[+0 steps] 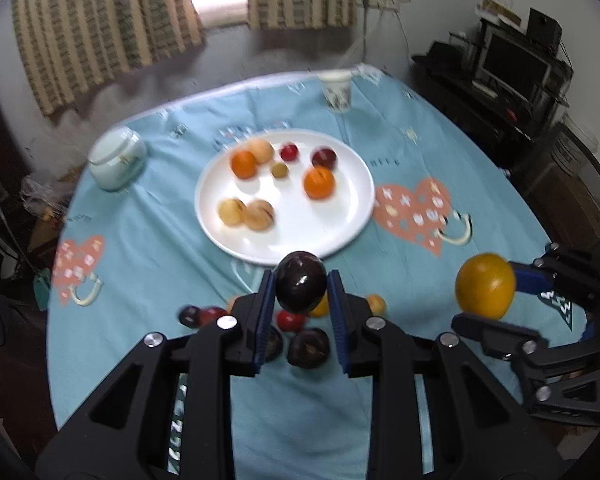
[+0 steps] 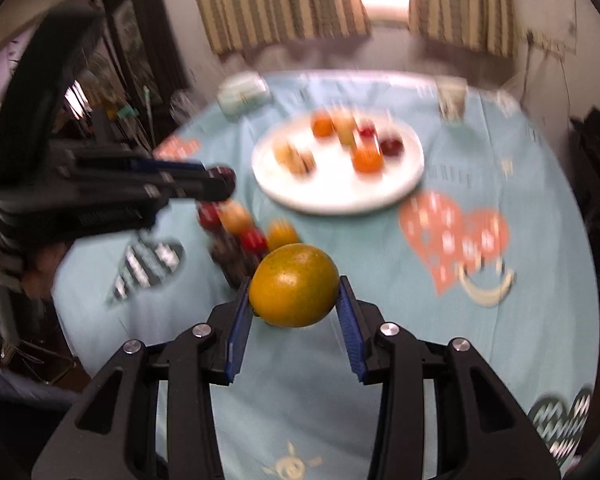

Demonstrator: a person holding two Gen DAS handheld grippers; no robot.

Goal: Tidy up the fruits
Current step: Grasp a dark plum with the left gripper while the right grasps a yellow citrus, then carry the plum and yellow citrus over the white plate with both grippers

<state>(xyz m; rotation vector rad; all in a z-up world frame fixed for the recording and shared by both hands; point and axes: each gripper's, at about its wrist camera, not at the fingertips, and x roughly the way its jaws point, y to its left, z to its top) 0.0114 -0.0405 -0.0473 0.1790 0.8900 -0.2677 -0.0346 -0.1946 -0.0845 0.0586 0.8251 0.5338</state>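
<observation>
Flanking the white plate (image 1: pixel 204 200): jar (image 1: pixel 118 164), cup (image 1: pixel 337 94).

Open cloth lies between the white plate (image 1: pixel 220 236) at the tabletop (image 1: pixel 480 184) centre and the loose fruit cluster (image 1: pixel 300 332) by the near edge. The plate's near half is bare. A jar (image 1: pixel 118 160) near the far-left edge and a cup (image 1: pixel 337 92) at the far edge obstruct.
</observation>
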